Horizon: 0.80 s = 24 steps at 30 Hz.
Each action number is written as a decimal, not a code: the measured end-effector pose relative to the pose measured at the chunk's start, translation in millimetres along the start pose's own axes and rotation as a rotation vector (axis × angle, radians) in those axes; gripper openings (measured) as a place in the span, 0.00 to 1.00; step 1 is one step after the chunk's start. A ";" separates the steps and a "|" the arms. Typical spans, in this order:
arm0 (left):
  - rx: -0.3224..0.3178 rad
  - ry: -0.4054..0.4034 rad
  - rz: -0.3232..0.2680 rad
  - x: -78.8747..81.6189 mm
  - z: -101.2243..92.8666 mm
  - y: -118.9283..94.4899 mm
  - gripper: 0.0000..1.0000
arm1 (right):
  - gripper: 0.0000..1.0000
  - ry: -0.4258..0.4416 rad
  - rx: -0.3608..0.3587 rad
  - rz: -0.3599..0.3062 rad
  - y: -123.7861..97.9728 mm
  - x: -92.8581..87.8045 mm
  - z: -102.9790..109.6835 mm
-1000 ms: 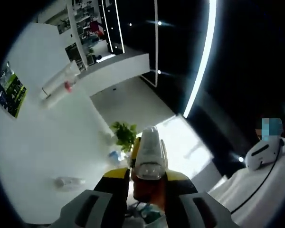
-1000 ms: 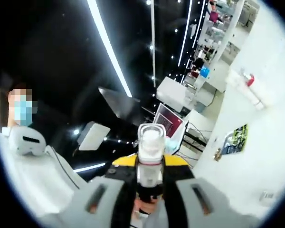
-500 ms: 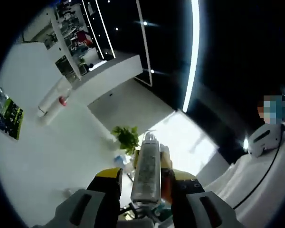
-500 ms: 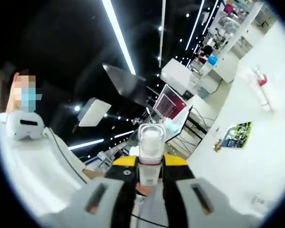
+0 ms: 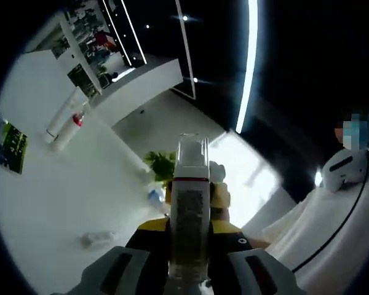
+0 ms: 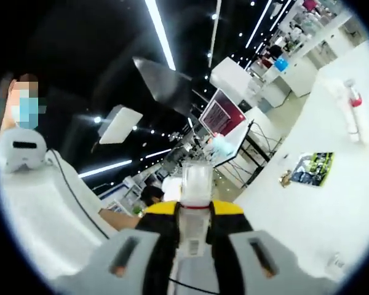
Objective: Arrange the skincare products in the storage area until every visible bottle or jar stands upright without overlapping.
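With both cameras aimed up, each hand-held gripper, left (image 5: 187, 246) and right (image 6: 194, 236), clamps a clear-capped white bottle (image 5: 189, 203) (image 6: 195, 196); lower slowly, base first, keeping them apart.

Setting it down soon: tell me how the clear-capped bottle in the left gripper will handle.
The tall, narrow clear-capped bottle will probably tip easily once stood up. Its smooth, glossy body may slip between the left gripper jaws. It looks rigid, unlikely to flex.

dark ceiling, glaring strip lights (image 5: 246, 67), washed-out white walls, fisheye-warped edges, soft blur.
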<state>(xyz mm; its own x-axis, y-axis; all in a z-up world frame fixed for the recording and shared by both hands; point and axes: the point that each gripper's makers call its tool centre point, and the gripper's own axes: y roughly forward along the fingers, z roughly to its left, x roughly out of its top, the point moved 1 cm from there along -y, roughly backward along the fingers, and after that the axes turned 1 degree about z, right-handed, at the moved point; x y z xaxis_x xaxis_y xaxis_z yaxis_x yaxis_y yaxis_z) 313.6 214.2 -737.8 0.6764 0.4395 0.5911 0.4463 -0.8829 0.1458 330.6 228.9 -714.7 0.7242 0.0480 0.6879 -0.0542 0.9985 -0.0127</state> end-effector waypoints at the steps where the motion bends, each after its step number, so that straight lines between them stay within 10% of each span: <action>1: 0.003 0.002 0.001 0.1 0.5 -0.3 0.23 | 0.21 -0.003 -0.006 0.002 0.6 0.0 -0.6; 24: 0.285 0.282 0.106 0.2 33.7 3.0 0.23 | 0.25 -0.056 -0.277 0.033 5.0 -3.7 -26.7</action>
<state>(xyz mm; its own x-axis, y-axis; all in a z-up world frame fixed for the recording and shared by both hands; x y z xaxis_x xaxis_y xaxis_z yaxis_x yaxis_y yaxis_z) 334.8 217.2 -764.0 0.5580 0.2515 0.7908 0.5540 -0.8224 -0.1294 346.0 234.5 -736.7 0.6857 0.0866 0.7227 0.1185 0.9664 -0.2283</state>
